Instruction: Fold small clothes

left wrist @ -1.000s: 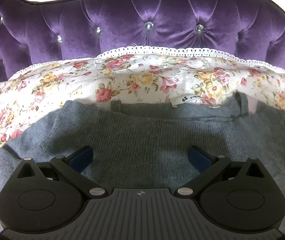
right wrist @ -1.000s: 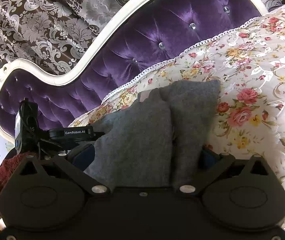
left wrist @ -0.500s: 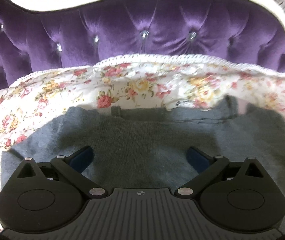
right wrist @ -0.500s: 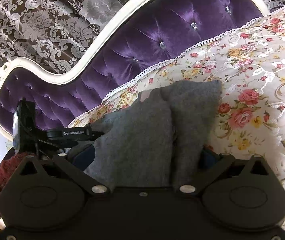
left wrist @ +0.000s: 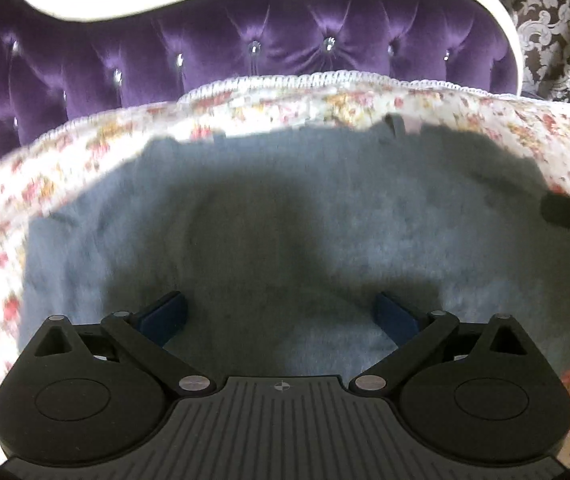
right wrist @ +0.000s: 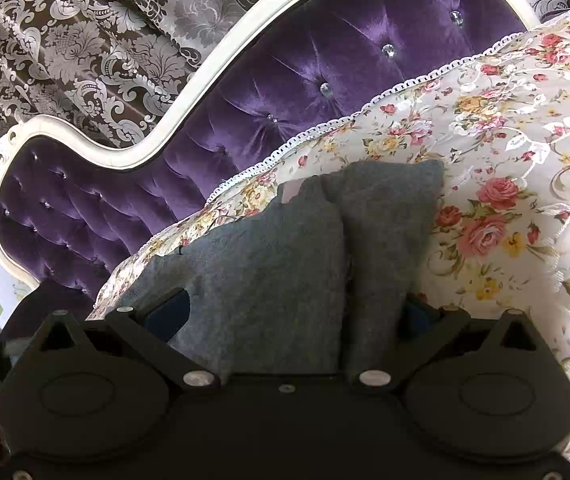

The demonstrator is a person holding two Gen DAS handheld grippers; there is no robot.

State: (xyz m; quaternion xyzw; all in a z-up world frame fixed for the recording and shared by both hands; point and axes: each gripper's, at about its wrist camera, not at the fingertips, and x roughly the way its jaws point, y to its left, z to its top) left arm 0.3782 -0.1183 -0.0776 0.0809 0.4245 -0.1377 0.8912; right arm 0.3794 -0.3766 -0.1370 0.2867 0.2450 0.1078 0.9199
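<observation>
Underneath, floral bedspread [right wrist: 525, 128]; behind, purple tufted headboard [left wrist: 285, 56].

Left tool [left wrist: 281, 316]: jaws spread wide, blue pads [left wrist: 165, 316] well apart, nothing pinched between them. Right tool [right wrist: 293, 312]: jaws also spread wide, one blue pad [right wrist: 167, 314] exposed, the other mostly hidden. Its tip enters the left wrist view at the right edge.
</observation>
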